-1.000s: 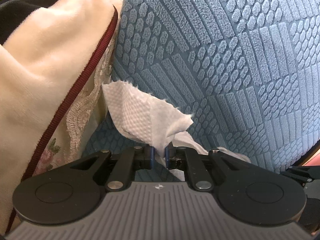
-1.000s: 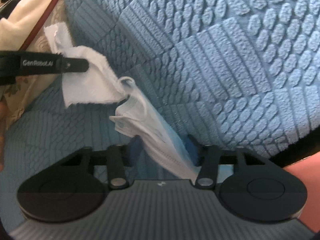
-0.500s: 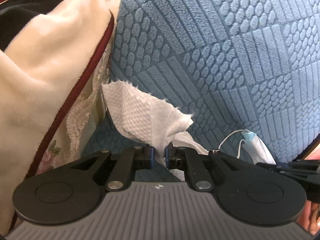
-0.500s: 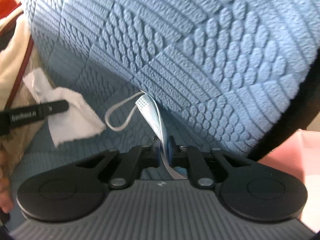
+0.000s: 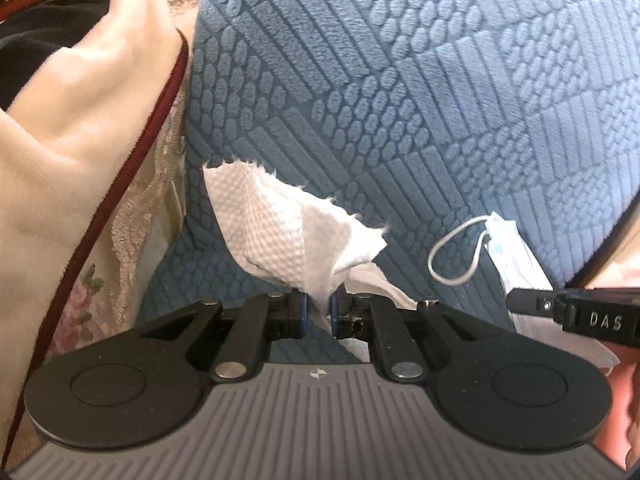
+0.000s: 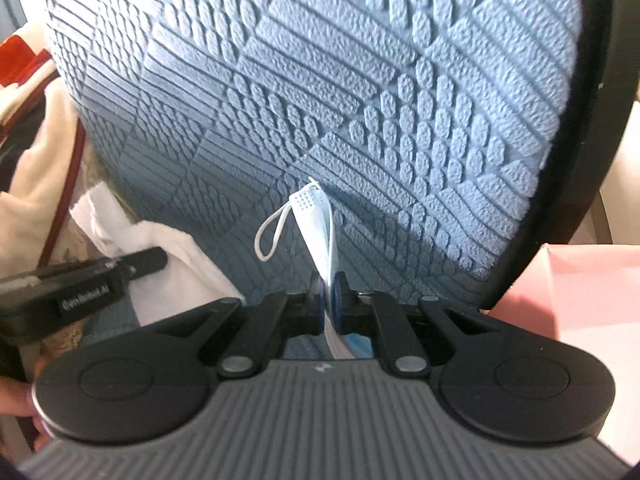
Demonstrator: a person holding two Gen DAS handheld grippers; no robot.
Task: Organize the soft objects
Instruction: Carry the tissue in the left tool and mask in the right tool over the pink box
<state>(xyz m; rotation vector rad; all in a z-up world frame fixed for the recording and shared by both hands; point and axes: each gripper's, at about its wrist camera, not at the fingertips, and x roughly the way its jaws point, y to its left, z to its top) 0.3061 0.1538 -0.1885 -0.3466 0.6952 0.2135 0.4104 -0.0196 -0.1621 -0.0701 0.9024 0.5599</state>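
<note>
My left gripper (image 5: 318, 308) is shut on a crumpled white paper towel (image 5: 288, 232) and holds it in front of a blue textured cushion (image 5: 400, 80). The towel also shows at the left of the right wrist view (image 6: 160, 248), with the left gripper's finger across it. My right gripper (image 6: 328, 294) is shut on a light blue face mask (image 6: 316, 220) whose white ear loop (image 6: 270, 232) hangs to the left. The mask also shows at the right of the left wrist view (image 5: 512, 248).
A cream blanket with dark red piping (image 5: 80, 152) and a lace floral fabric (image 5: 120, 248) lie to the left of the cushion. The cushion's dark edge (image 6: 580, 160) and a pink surface (image 6: 592, 292) are at the right.
My right gripper closed on the face mask and lifted it up and to the right. The mask came into the left wrist view. The left gripper kept its hold on the paper towel.
</note>
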